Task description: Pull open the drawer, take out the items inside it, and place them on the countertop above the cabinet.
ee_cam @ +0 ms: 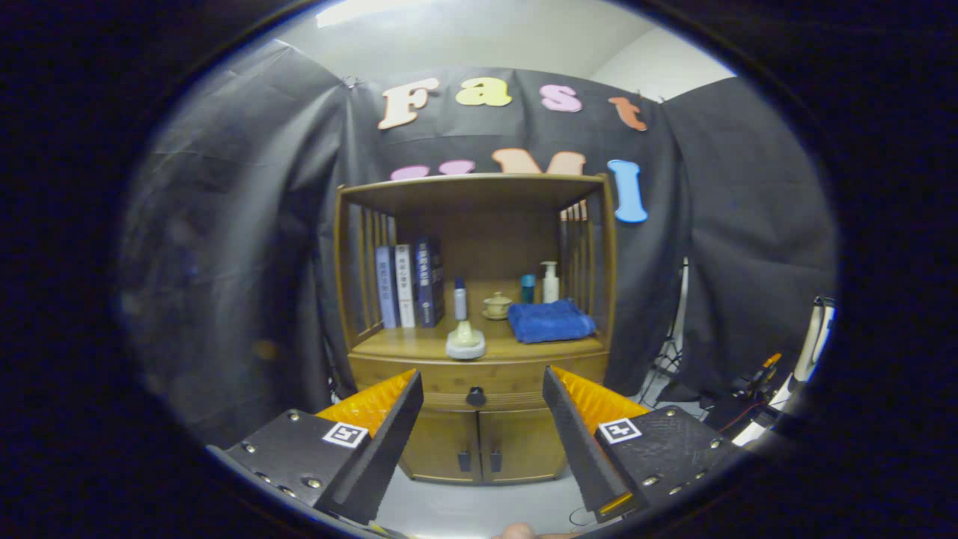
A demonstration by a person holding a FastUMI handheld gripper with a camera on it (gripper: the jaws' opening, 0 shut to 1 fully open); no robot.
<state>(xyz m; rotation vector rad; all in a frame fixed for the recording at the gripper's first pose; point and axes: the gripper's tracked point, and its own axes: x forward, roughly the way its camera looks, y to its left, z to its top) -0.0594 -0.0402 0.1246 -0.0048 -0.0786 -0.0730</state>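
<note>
1. Gripper view: gripper gapes wide, grasping nothing, fingers apart from the cabinet.
2. Between the fingers sits the drawer, closed, with its knob (dark, round).
3. Beyond, the tabletop carries books, a towel and bottles.

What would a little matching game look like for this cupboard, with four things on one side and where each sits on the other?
Things:
1. books
2. blue towel
3. drawer knob
4. pump bottle

Places:
A. folded on the countertop, at its right side
B. standing upright at the left of the countertop, against the slatted side
C. behind the towel, near the back
D. on the shut drawer front, seen between the fingers of the open claw

Pairs: 1-B, 2-A, 3-D, 4-C
</note>
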